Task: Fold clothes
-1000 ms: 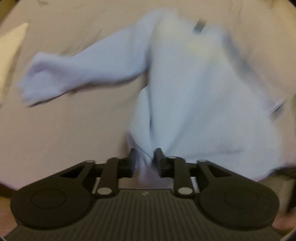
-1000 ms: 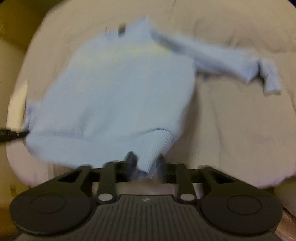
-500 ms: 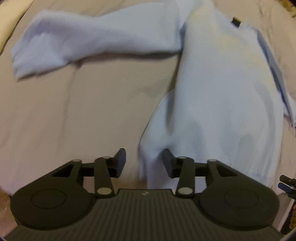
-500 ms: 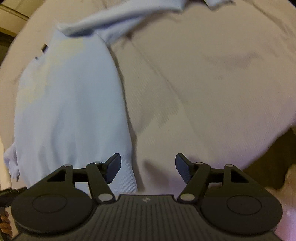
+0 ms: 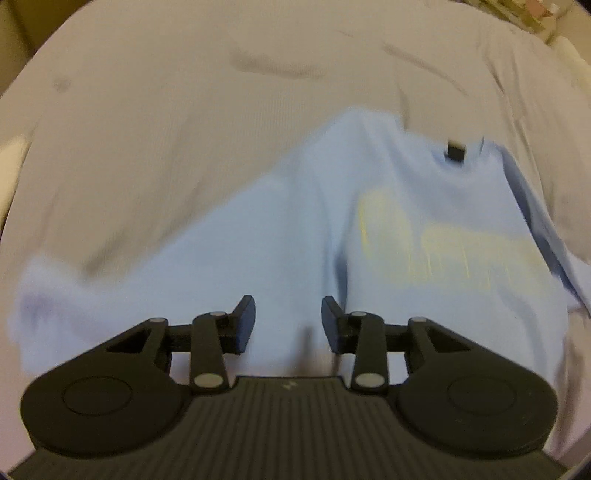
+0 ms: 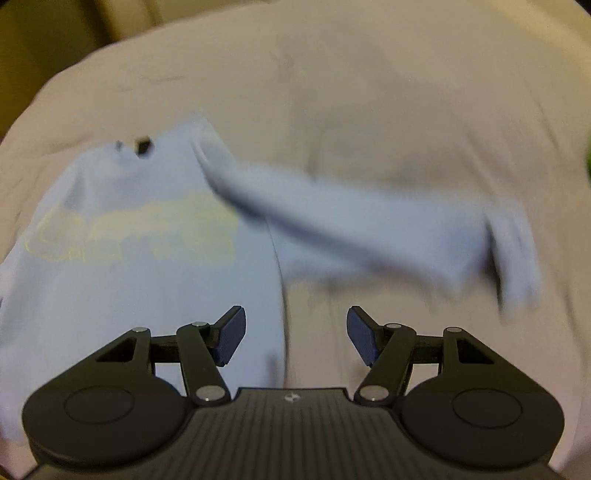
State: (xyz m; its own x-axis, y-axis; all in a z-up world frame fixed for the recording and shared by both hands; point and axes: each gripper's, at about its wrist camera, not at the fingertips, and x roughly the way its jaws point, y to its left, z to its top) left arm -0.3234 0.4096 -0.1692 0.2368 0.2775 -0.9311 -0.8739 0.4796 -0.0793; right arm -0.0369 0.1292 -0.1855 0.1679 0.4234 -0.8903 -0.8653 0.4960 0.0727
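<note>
A light blue sweatshirt [image 5: 424, 266] with yellow chest lettering lies spread face up on a beige bed cover [image 5: 184, 110]. Its collar with a dark tag [image 5: 455, 151] points away from me. In the left wrist view one sleeve [image 5: 147, 280] runs out to the left, and my left gripper [image 5: 288, 319] hovers open over the cloth near the armpit, holding nothing. In the right wrist view the sweatshirt [image 6: 147, 266] fills the left side and the other sleeve [image 6: 369, 229] stretches right to its cuff [image 6: 513, 251]. My right gripper [image 6: 295, 332] is open over the sweatshirt's side edge.
The beige bed cover [image 6: 406, 110] spreads wrinkled on all sides of the garment. Dark room surroundings show at the top left corner of the right wrist view. Small cluttered items [image 5: 532, 14] sit beyond the bed at the top right of the left wrist view.
Both grippers held the sweatshirt's hem a second ago, then let go and opened. The garment now lies flat, and both views have shifted over its upper body and sleeves.
</note>
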